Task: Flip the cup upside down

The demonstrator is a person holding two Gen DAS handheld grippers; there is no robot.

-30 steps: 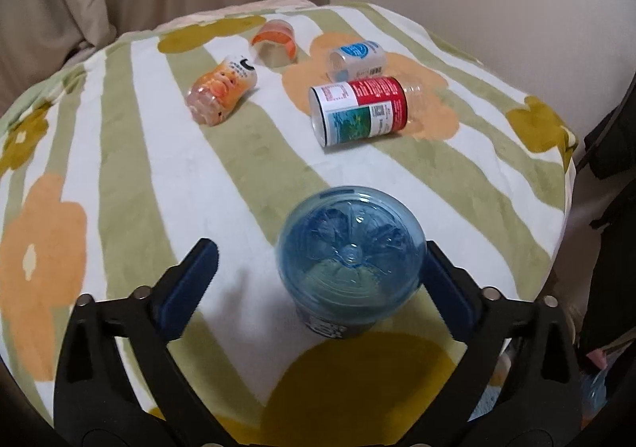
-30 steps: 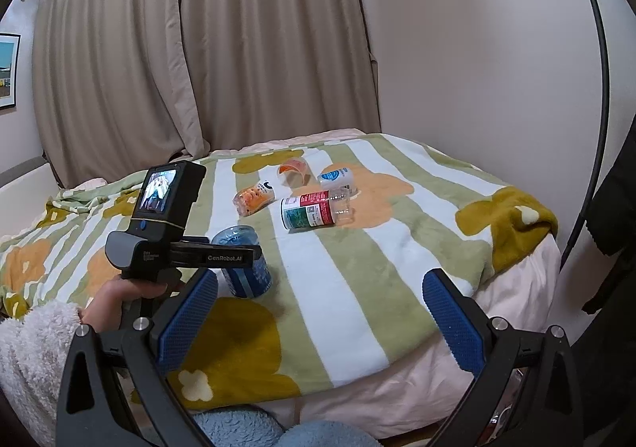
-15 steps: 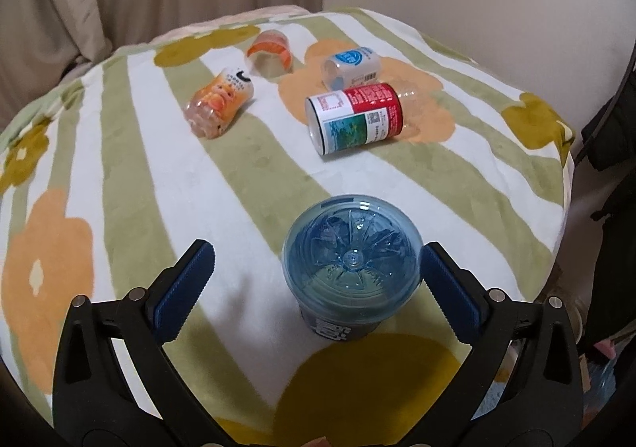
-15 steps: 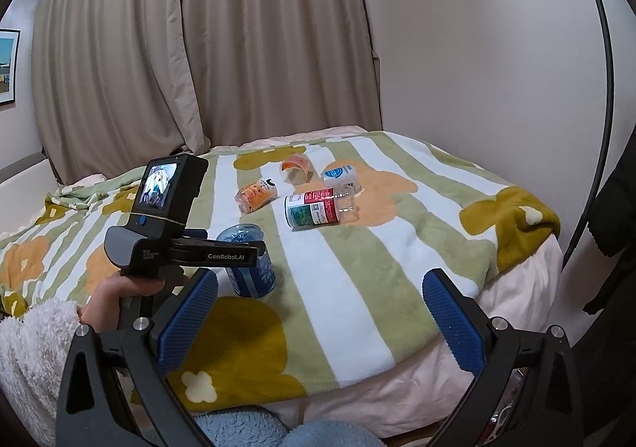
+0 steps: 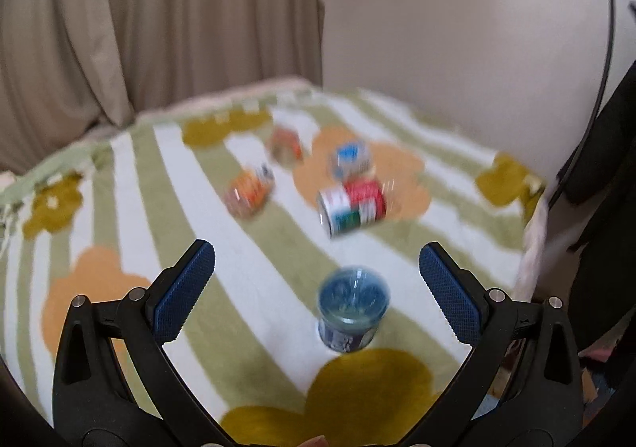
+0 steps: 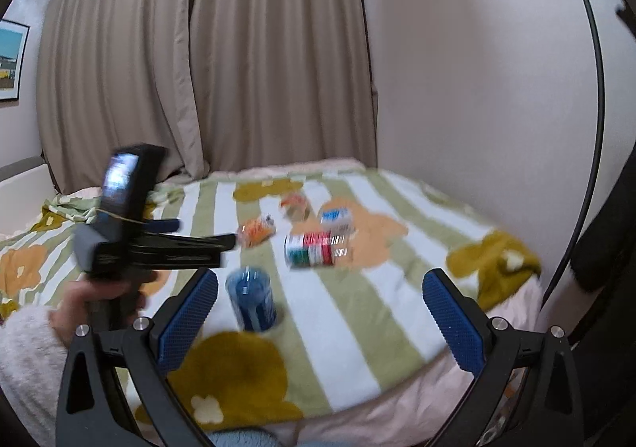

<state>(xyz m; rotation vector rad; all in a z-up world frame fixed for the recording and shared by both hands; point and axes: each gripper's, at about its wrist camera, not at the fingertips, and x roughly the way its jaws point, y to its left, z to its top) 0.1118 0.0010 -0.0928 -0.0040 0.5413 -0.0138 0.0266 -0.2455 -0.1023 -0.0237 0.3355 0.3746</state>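
A blue translucent cup [image 5: 352, 311] stands bottom-up on the striped blanket, also seen as the blue cup [image 6: 252, 300] in the right wrist view. My left gripper [image 5: 316, 290] is open, raised and back from the cup, nothing between its blue pads. In the right wrist view the left gripper's body [image 6: 131, 232] is held by a hand above and left of the cup. My right gripper [image 6: 318, 317] is open and empty, well back near the bed's front edge. Both views are motion-blurred.
Farther back on the blanket [image 5: 258, 256] lie a red, white and green can [image 5: 351, 208], an orange bottle [image 5: 248, 192], a small orange cup [image 5: 285, 144] and a blue-labelled container [image 5: 349, 160]. The bed edge [image 6: 469, 351] drops off at the right, a wall and curtains stand behind.
The left gripper has lifted up and pulled back from the cup, which now looks smaller and stays standing bottom-up. The right gripper has shifted slightly.
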